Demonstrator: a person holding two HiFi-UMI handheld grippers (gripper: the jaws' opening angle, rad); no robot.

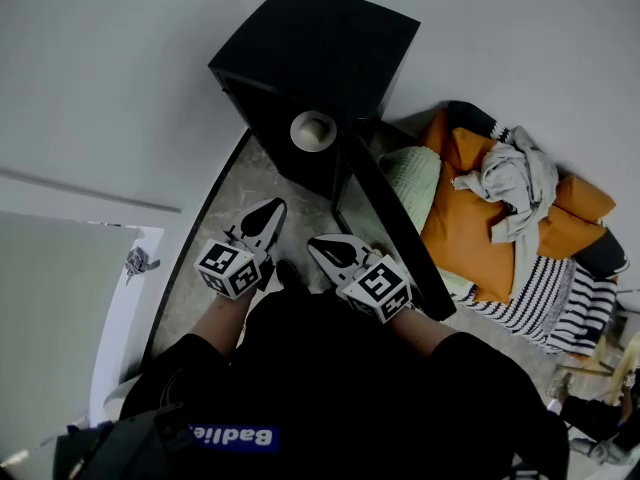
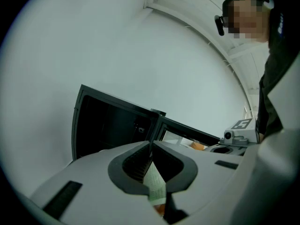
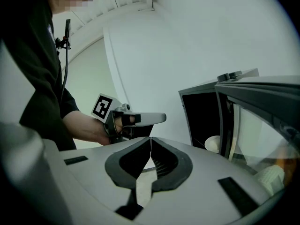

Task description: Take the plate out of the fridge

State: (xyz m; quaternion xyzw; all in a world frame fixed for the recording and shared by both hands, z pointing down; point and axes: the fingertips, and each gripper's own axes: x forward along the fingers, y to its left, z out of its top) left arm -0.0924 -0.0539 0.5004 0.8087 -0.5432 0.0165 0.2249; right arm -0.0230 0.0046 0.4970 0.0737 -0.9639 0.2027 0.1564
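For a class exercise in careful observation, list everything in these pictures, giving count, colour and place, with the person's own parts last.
fridge: one, black, on the floor by the pale wall, its door swung open
plate: one, white, inside the fridge
floor: grey, speckled, in front of the fridge
cushions: at least two, orange, beyond the open door
pillow: one, pale green, between door and cushions
garment: one, grey, crumpled on the cushions
striped fabric: one, black and white, at the cushions' near edge
left gripper: one, grey, jaws shut, empty, pointing at the fridge
right gripper: one, grey, jaws shut, empty, beside the door
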